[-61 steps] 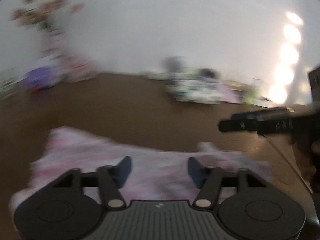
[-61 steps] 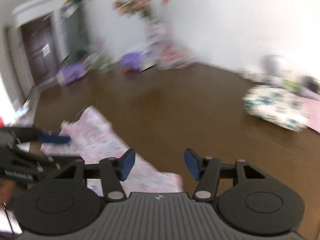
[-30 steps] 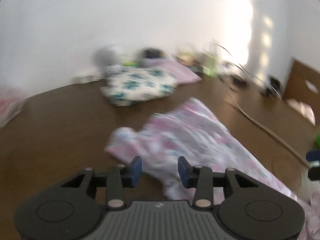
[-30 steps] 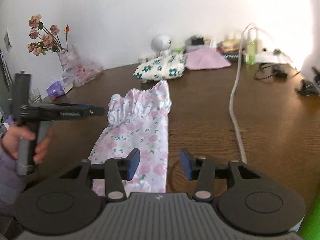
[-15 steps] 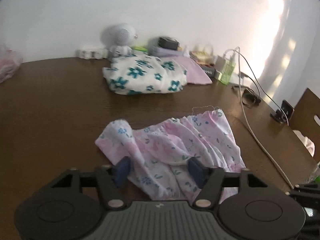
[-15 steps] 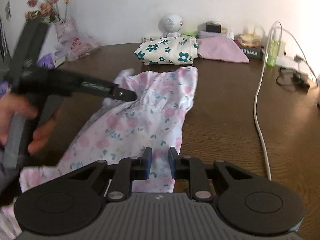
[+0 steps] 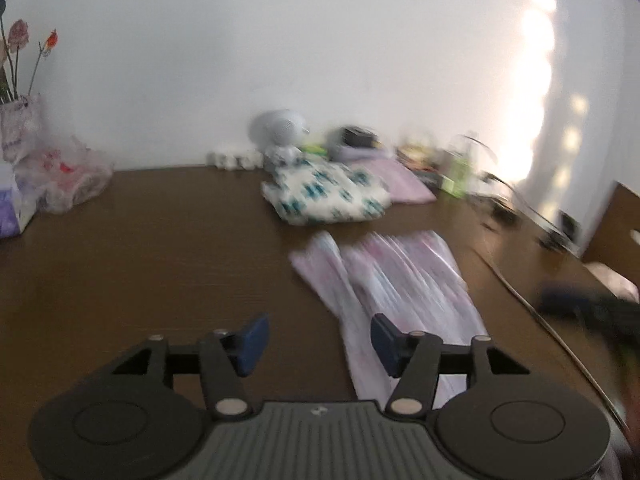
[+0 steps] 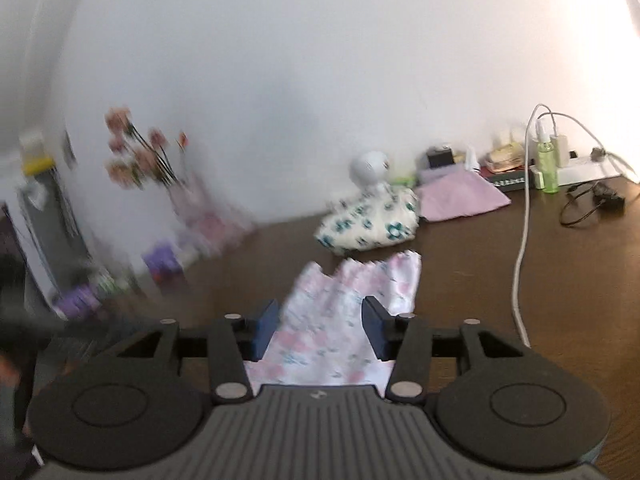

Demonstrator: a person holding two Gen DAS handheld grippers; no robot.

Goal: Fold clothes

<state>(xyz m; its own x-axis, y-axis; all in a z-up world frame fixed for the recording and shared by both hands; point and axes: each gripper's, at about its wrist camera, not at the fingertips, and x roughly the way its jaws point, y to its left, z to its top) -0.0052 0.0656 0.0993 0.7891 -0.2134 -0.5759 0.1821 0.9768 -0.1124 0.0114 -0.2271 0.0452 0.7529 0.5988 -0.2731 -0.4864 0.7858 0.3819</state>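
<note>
A pink floral garment [image 7: 400, 280] lies stretched out lengthwise on the brown table [image 7: 140, 260]. In the right wrist view the garment [image 8: 344, 308] runs away from me between the fingers. My left gripper [image 7: 316, 342] is open and empty, raised above the table just left of the garment. My right gripper [image 8: 320, 326] is open, above the near end of the garment, holding nothing. The right gripper shows blurred at the right edge of the left wrist view [image 7: 592, 308].
A folded white cloth with teal flowers [image 8: 368, 228] and a folded pink cloth [image 8: 460, 196] lie at the back. A white cable [image 8: 520, 264] runs along the right. A flower vase [image 8: 180, 184], bags, a green bottle [image 8: 546, 168] and chargers line the wall.
Both grippers have pulled back and up from the garment. The right gripper, nearly shut half a second ago, is now open. The garment now lies straighter and narrower.
</note>
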